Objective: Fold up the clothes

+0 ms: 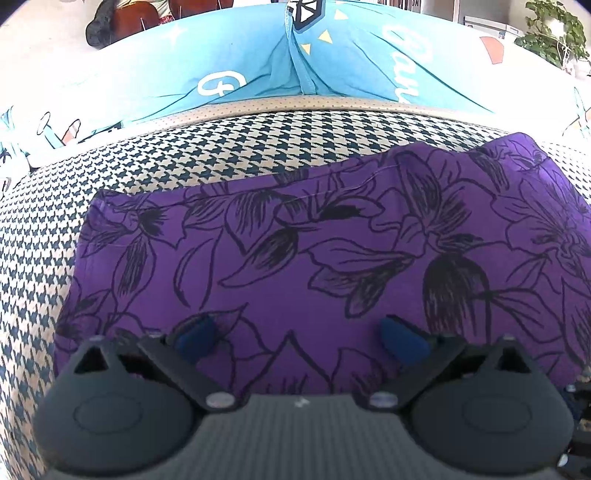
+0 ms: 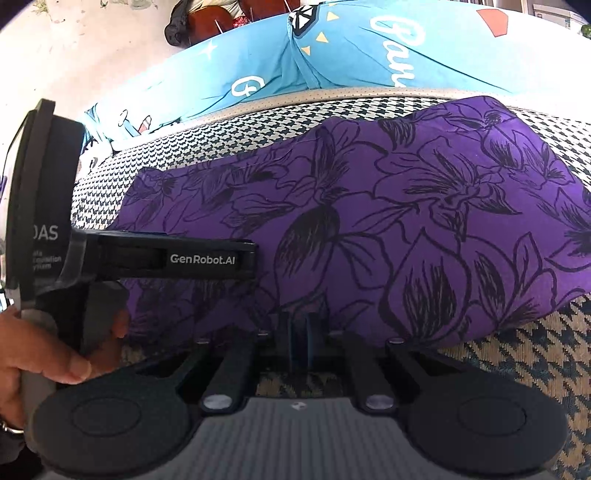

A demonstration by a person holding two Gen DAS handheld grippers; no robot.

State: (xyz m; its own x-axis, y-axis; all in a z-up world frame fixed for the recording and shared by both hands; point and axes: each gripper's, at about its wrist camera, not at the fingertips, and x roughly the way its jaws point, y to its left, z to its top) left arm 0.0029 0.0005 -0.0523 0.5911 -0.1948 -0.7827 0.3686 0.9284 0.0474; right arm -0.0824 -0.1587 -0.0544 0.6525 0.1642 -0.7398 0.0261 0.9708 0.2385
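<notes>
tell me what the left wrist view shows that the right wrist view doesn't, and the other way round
Only the left wrist view shows the left gripper from behind, fingers spread open over the purple cloth, and a potted plant.

Only the right wrist view shows the right gripper shut on the cloth's near edge, the left gripper from the side, and a hand holding it.

Both show the purple flowered cloth on the checked cover, with blue bedding behind.

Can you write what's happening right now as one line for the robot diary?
step: folding purple cloth | left gripper: open over cloth | right gripper: shut on cloth's near edge | surface: checked cover | behind: blue fabric
</notes>
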